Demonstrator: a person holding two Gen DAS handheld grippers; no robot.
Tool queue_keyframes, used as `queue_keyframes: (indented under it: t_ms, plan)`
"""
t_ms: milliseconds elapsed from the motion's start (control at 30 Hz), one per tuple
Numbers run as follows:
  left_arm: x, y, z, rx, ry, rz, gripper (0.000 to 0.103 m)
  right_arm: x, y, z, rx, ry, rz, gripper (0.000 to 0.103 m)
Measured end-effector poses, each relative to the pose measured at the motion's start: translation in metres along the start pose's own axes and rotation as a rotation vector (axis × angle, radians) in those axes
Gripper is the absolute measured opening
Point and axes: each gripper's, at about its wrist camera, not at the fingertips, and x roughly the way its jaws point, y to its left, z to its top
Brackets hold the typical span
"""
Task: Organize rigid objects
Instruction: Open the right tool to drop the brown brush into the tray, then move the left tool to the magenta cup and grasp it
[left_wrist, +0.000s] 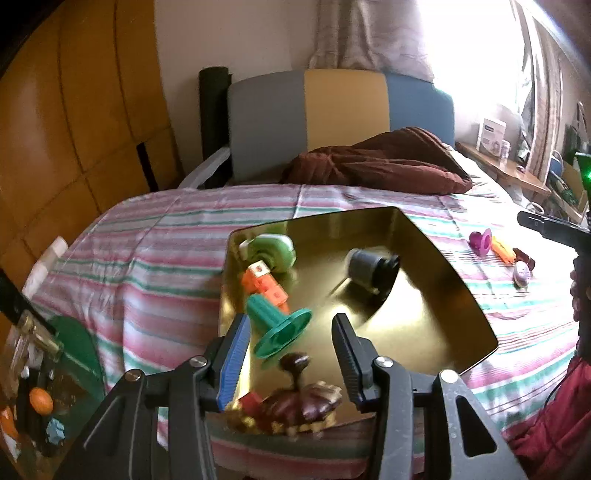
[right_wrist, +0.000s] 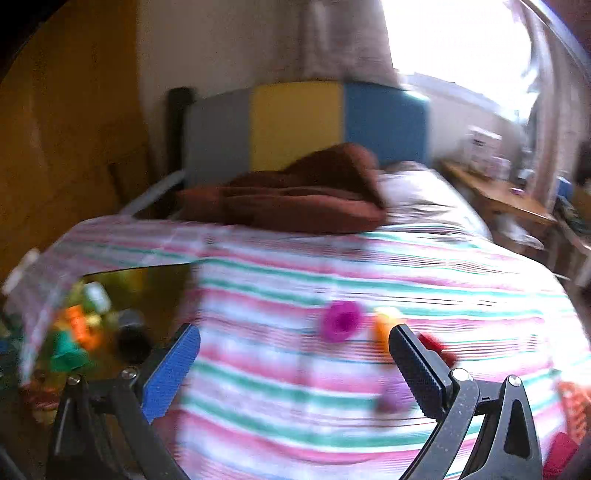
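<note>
Progress | shiny gold metal tray (left_wrist: 436, 295) on striped bedspread (left_wrist: 147, 258) is holding teal plastic spool (left_wrist: 280, 325), orange blocks (left_wrist: 264, 284), grey cylinder (left_wrist: 365, 264) | purple flower piece (right_wrist: 341, 319) and neighbours are waiting near bedspread's right edge | left gripper (left_wrist: 291, 354) and right gripper (right_wrist: 295, 365) are hovering, jaws parted, empty.

Glossy gold metal tray (left_wrist: 424, 295), striped cloth bedspread (left_wrist: 155, 240)

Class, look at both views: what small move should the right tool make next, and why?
Probably ease the right tool forward to the purple piece. Its jaws stand open and empty, and that piece lies loose on the striped bedcover, outside the gold tray that already holds other toys.
</note>
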Motion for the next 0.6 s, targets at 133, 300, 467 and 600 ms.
queue_keyframes:
  t_ms: [133, 300, 467, 600]
  plan:
    - [0.004, -0.019, 0.01, 0.035, -0.003, -0.022, 0.046, 0.016, -0.051, -0.009, 0.061, -0.004, -0.154, 0.103]
    - [0.009, -0.048, 0.024, 0.078, -0.004, -0.049, 0.046, 0.027, -0.112, -0.021, 0.322, 0.052, -0.206, 0.103]
    - [0.019, -0.08, 0.034, 0.13, 0.01, -0.081, 0.046, 0.03, -0.137, -0.026, 0.456, 0.07, -0.169, 0.103]
    - [0.027, -0.108, 0.04, 0.165, 0.02, -0.12, 0.046, 0.025, -0.142, -0.029, 0.519, 0.057, -0.146, 0.103]
